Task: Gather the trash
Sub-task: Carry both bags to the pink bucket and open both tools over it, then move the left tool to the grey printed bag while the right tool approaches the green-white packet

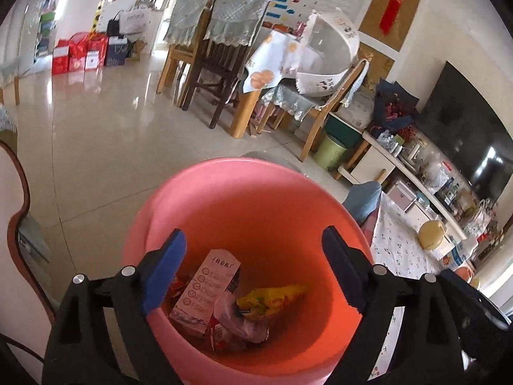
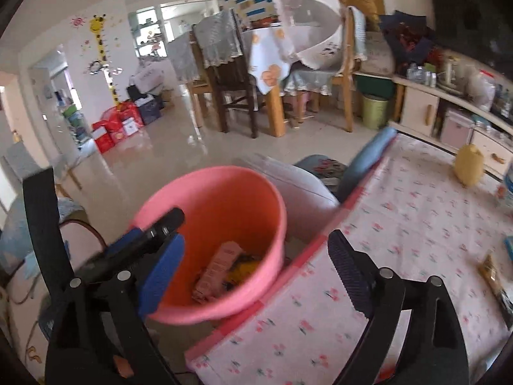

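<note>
Trash in one pink bucket [image 1: 250, 199]: one carton [image 1: 205, 288], one yellow wrapper [image 1: 272, 298].

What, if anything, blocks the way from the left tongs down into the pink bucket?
Nothing visible does. The left tongs hang open right over the mouth of the pink bucket, with nothing held between the pads. Below them the inside is clear down to the trash already at the bottom: a pink carton and a yellow wrapper.

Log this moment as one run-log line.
task: collect trash | left gripper: open, empty, over pink bucket | right gripper: open, empty | bucket: holds wrappers
</note>
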The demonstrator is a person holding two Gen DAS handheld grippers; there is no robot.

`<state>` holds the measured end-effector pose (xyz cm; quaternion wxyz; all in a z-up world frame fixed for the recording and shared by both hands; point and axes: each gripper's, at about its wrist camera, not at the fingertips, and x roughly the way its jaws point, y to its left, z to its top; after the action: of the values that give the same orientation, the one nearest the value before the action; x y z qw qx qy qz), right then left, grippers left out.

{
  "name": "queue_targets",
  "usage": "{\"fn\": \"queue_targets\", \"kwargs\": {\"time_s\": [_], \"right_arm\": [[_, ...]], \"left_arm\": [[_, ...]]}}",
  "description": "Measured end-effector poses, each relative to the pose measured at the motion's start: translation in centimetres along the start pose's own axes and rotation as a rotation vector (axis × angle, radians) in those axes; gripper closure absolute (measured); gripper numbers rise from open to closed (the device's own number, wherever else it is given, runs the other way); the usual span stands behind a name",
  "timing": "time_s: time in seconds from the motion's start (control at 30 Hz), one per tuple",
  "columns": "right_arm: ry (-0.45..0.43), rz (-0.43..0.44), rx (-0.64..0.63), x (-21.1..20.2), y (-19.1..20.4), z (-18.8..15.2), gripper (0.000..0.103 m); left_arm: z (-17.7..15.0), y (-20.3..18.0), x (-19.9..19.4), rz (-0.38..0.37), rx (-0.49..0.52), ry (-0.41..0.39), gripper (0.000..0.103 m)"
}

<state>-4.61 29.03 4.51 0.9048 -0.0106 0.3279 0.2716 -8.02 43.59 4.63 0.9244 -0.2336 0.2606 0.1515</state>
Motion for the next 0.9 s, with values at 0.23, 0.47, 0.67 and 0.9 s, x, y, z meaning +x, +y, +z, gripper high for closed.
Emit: {"fn": "queue_targets", "kwargs": {"time_s": [0.23, 0.47, 0.67, 0.9], "right_arm": [[0.013, -0.034, 0.064, -3.0, -2.5, -2.7, 0.013], [0.007, -0.092, 0.098, -6.6, -4.7, -5.4, 0.012], [0.005, -0.125, 0.140, -9.3, -6.4, -7.7, 0.009], [0.022, -0.145, 0.173, -10.9, -7.7, -10.0, 0.009]], "left_arm": [[-0.4, -2.4, -2.1, -0.050, 0.085, -0.136, 0.016], [-1.1, -3.9, -3.0, -0.079, 0.143, -0.172, 0.010], [-1.7, -4.5, -3.4, -0.123, 0.162, -0.170, 0.009], [-3.0, -7.3, -4.2, -0.196, 0.258, -0.131, 0.009]]}}
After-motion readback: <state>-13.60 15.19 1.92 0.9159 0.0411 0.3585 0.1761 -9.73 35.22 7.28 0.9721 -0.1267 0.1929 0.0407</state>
